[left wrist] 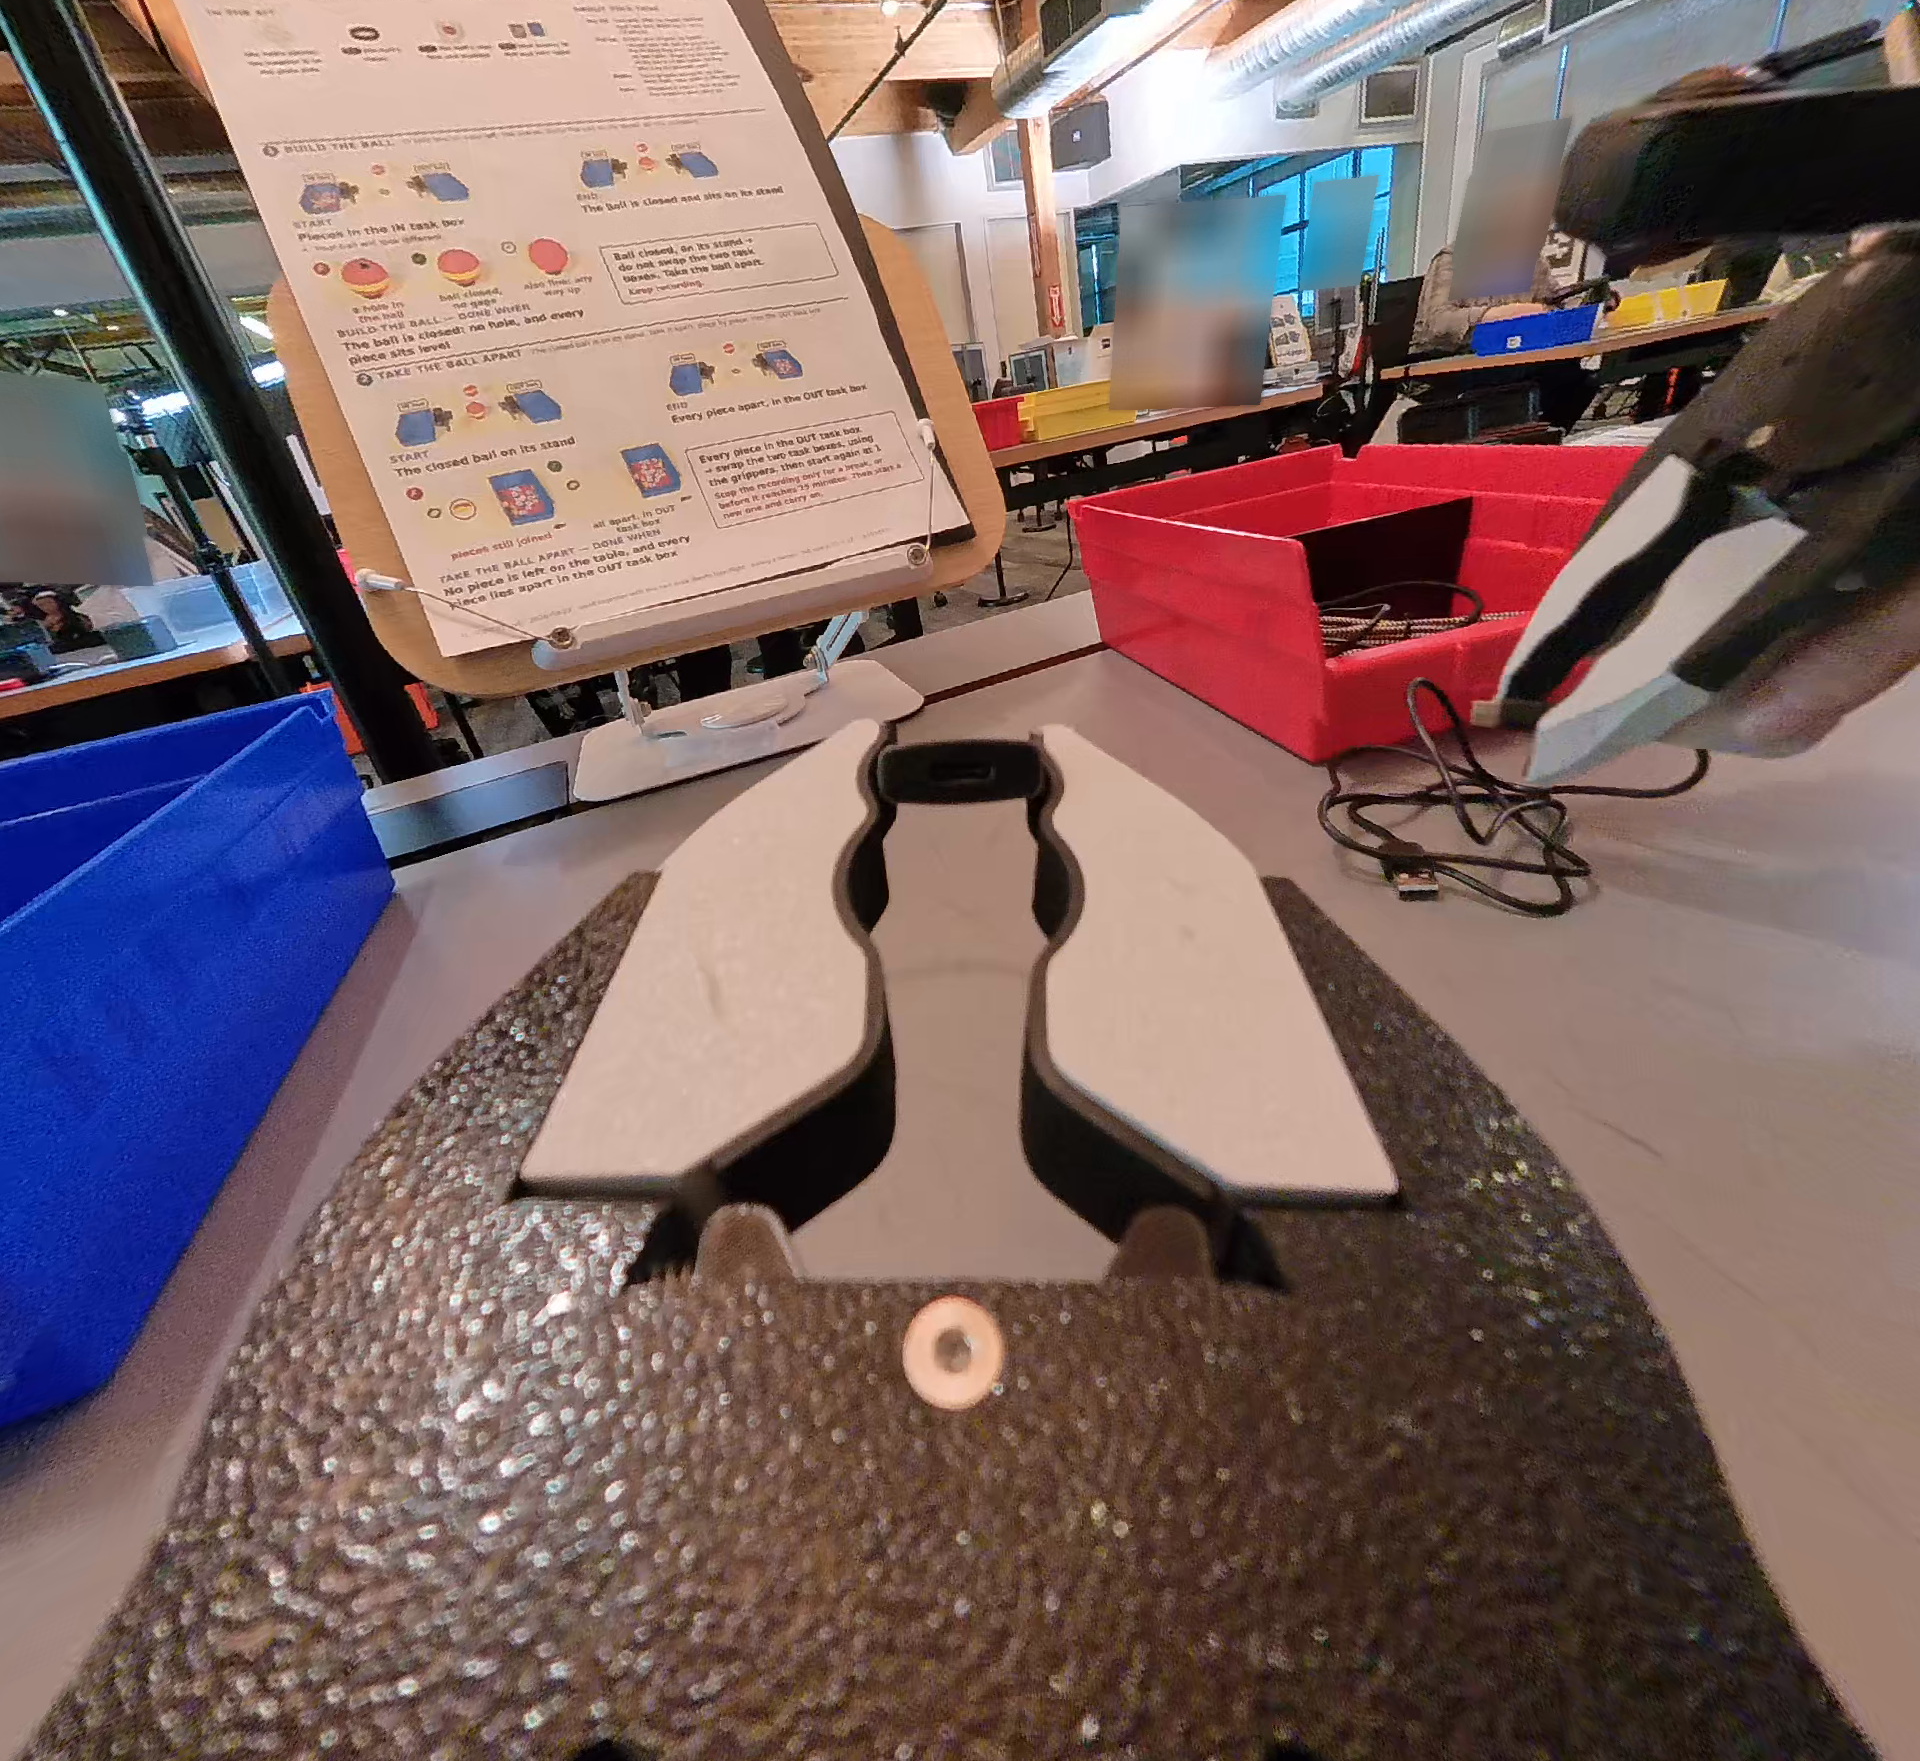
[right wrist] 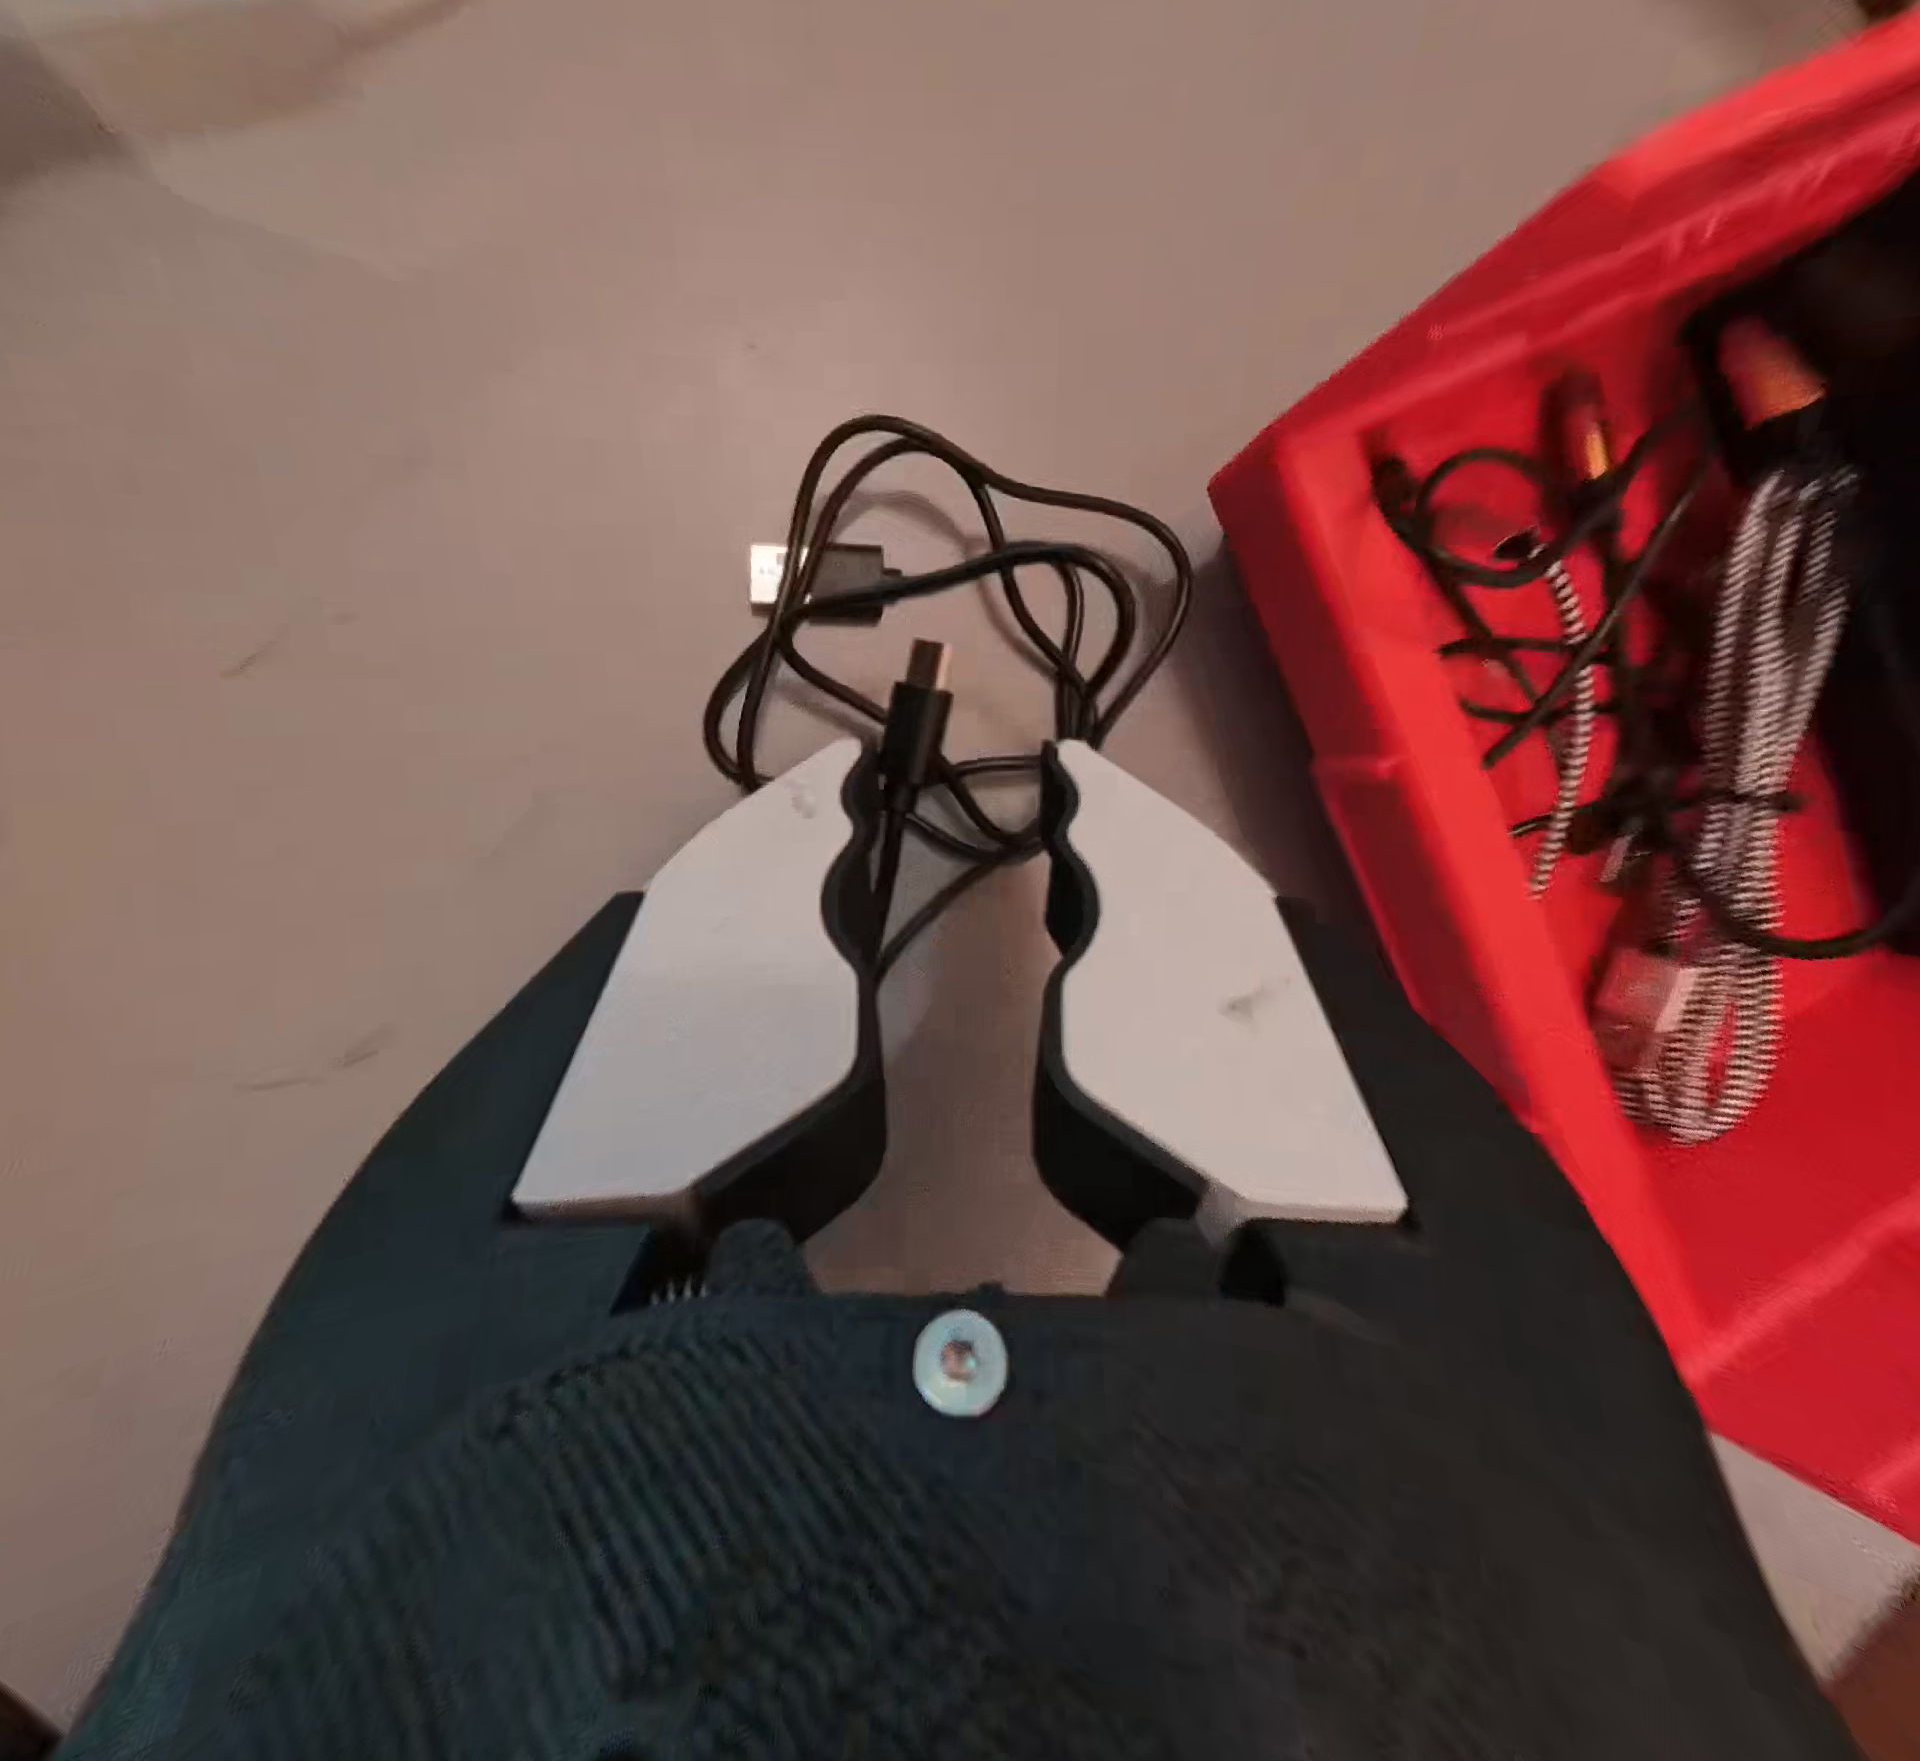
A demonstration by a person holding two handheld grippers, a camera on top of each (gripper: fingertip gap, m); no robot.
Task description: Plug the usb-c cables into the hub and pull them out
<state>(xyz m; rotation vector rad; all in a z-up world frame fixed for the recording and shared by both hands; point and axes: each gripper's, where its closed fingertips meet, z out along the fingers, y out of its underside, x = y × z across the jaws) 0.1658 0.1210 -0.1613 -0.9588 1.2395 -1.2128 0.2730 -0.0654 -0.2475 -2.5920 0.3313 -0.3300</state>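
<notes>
Right gripper (right wrist: pixel 951 766) parted over thin black tangled cable (right wrist: pixel 987 589) beside red plastic bin (right wrist: pixel 1351 672), left gripper (left wrist: pixel 958 755) clenched on small black hub (left wrist: pixel 958 769) mid-counter (left wrist: pixel 1558 1140); risk: snagging loops instead of usb-c plug (right wrist: pixel 928 672), dragging whole coil.

The left gripper (left wrist: pixel 958 761) body is showing rough, glittering black plastic around smooth matt grey fingers (left wrist: pixel 727 963). At two o'clock a glossy red plastic bin (left wrist: pixel 1195 589) is resting on the smooth matt desk (left wrist: pixel 1558 1088), holding woven cloth-sheathed cables (right wrist: pixel 1725 776).
</notes>
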